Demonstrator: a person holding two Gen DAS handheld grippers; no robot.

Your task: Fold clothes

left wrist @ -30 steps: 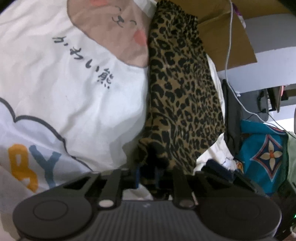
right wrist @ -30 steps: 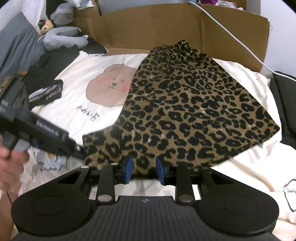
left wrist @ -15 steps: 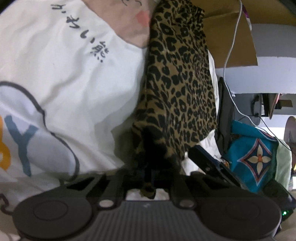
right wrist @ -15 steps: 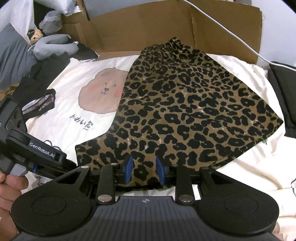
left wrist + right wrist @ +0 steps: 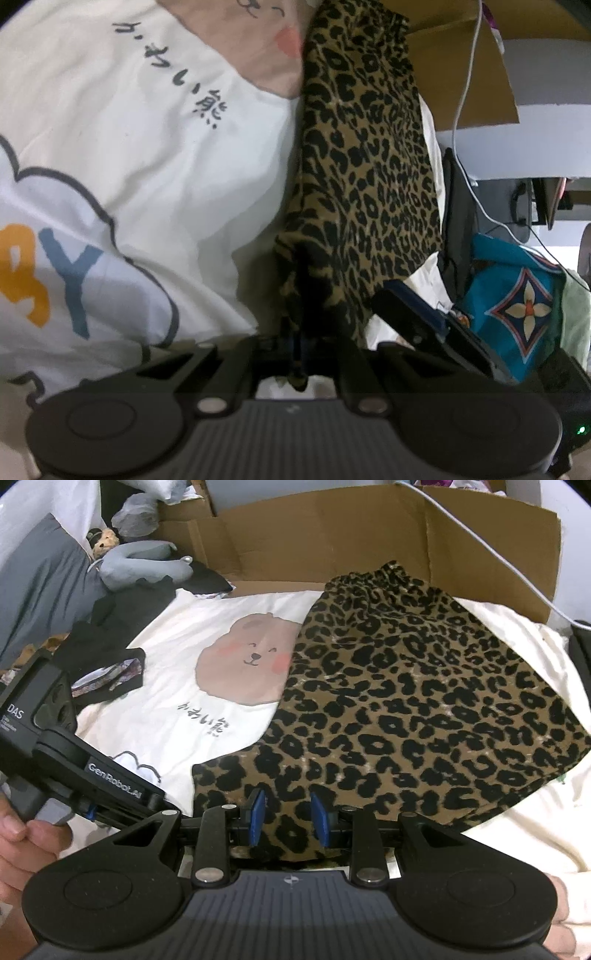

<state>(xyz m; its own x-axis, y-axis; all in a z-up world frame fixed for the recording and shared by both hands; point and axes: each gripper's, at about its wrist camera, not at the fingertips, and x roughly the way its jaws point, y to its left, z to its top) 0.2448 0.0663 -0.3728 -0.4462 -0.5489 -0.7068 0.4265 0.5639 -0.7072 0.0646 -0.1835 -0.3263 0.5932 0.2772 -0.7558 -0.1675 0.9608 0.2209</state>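
Leopard-print skirt (image 5: pixel 399 709) flat, left gripper (image 5: pixel 301 345) pinching hem corner, right gripper (image 5: pixel 288 818) parted.

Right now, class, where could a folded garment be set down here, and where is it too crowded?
Free: white bedding right of the leopard skirt, and the bear sheet between skirt and dark clothes. Crowded: the left edge, with plush toy and clothing.

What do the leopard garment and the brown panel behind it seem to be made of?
The leopard garment looks like thin, soft, matte woven or knit cloth: it drapes, wrinkles, and has a gathered top edge. The exact fibre cannot be told. The brown panel looks like corrugated cardboard: stiff, dull brown, with crease lines and cut edges.
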